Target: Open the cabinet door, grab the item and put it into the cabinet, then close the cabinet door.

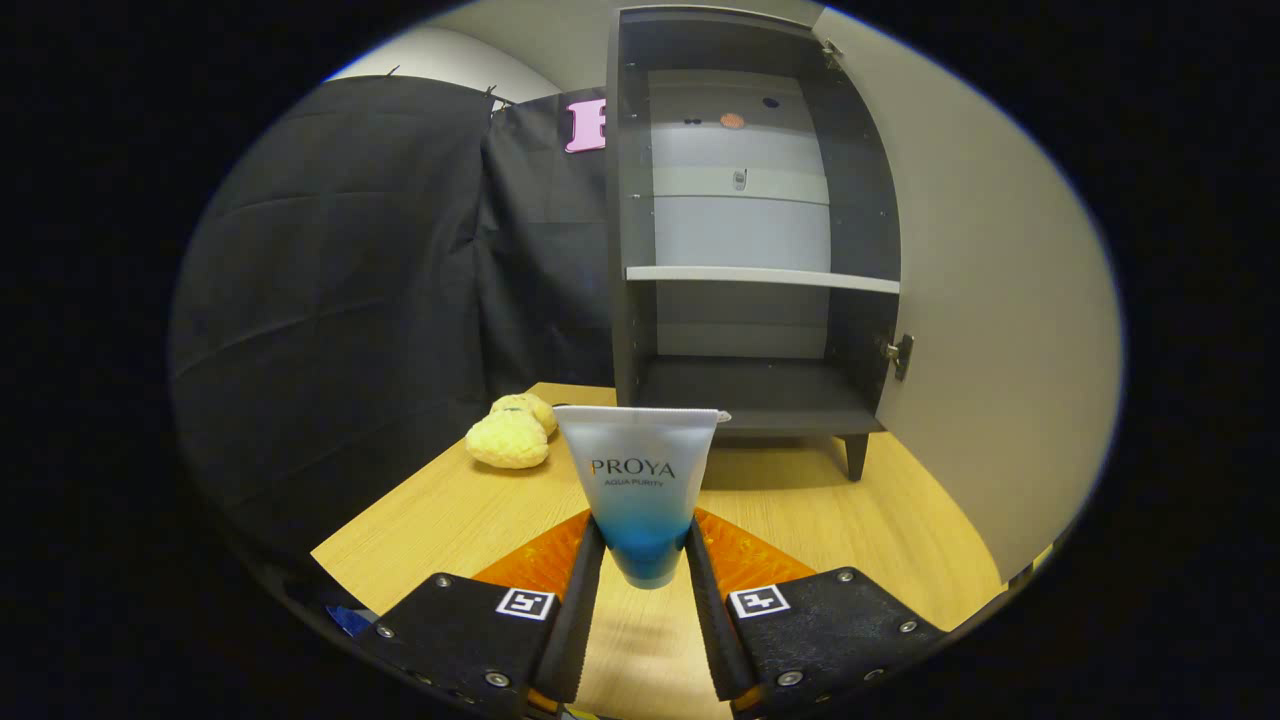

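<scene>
Both fingers [645, 575] clamp my tube [640, 480], held above the worktop [800, 520] just before the cabinet [750, 250], its door [980, 300] open, so next I judge a forward carry onto its bottom shelf [760, 390].

Tube's [640, 480] cap end hidden — small cabinet [750, 230] back-panel marks unreadable.

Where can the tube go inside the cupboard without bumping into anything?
The jaws of the gripper are shut on the tube, just in front of the open cabinet. Its bottom floor, under the shelf, is bare, and so is the shelf top. On the table, the left gets crowded by the yellow plush toy.
</scene>
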The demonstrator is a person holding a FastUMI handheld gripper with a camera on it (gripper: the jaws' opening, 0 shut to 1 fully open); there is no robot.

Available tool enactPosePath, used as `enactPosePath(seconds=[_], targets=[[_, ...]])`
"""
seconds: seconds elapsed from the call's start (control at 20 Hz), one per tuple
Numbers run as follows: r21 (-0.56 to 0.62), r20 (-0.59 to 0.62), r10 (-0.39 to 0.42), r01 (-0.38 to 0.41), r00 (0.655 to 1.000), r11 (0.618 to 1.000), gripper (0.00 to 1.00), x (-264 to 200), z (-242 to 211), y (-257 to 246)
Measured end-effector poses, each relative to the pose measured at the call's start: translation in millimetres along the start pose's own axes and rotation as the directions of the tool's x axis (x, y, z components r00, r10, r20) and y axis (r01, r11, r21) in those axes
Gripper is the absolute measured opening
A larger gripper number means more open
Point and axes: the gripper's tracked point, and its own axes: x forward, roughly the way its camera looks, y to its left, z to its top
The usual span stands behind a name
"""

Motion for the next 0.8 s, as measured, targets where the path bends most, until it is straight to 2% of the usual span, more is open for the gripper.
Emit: enactPosePath(seconds=[0.8], targets=[[-0.025,0.069,0.008,-0.007,0.998,1.0,0.49,60,155,-73]])
